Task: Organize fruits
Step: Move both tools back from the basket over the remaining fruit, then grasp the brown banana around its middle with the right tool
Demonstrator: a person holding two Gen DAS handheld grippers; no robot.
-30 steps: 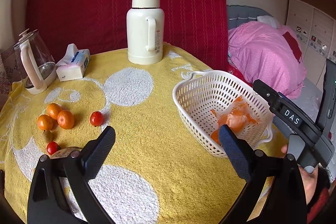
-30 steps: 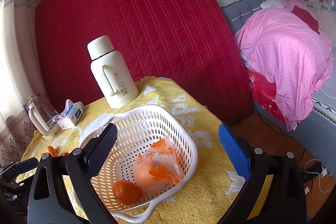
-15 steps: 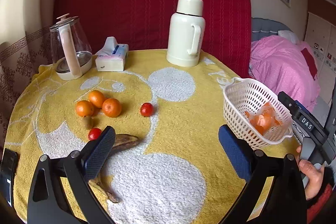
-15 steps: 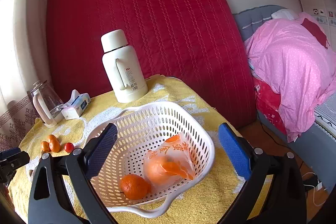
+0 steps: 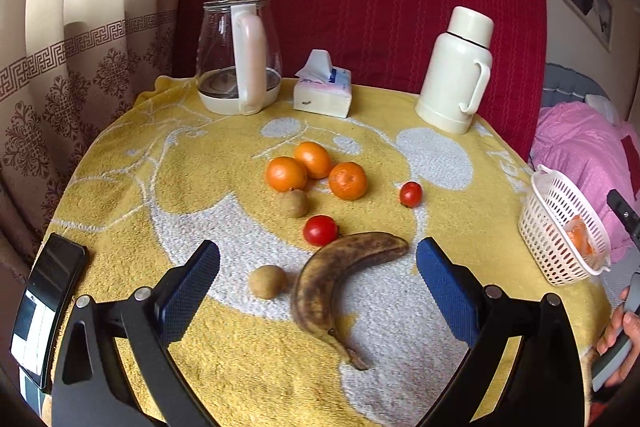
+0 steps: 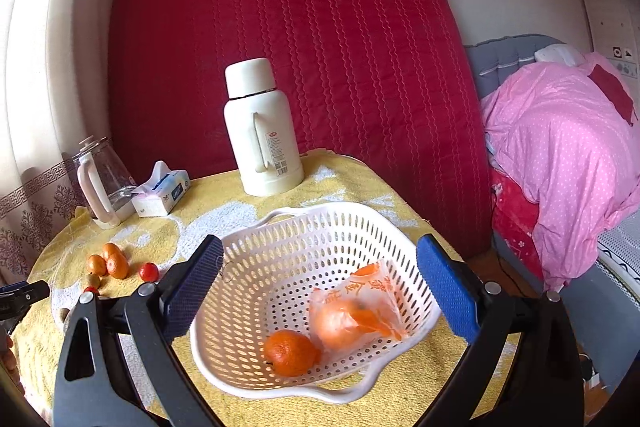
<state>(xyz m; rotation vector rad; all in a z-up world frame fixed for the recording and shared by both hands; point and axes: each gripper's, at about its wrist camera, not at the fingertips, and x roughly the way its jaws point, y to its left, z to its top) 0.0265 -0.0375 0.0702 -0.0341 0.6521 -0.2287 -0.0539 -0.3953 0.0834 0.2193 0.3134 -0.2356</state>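
My left gripper point(image 5: 318, 269) is open and empty, hovering just before a brown-spotted banana point(image 5: 340, 267). Around it on the yellow cloth lie two small brown fruits point(image 5: 267, 281), two red tomatoes point(image 5: 320, 230) and three oranges point(image 5: 348, 180). The white basket point(image 5: 554, 227) sits at the table's right edge. My right gripper point(image 6: 320, 281) is open and empty, held just above that basket point(image 6: 256, 311), which holds a loose orange point(image 6: 291, 352) and a bagged orange point(image 6: 352, 317). The loose fruits point(image 6: 114, 265) show far left in the right wrist view.
A glass kettle point(image 5: 236, 51), a tissue pack point(image 5: 323, 87) and a cream thermos point(image 5: 456, 71) stand along the table's back. A phone point(image 5: 44, 303) lies at the left edge. A red mattress stands behind; a pink bed point(image 6: 560, 155) is to the right.
My left gripper has swung left from the basket toward the loose fruit, and the banana now lies between its fingers' view. The right gripper has shifted slightly over the basket.
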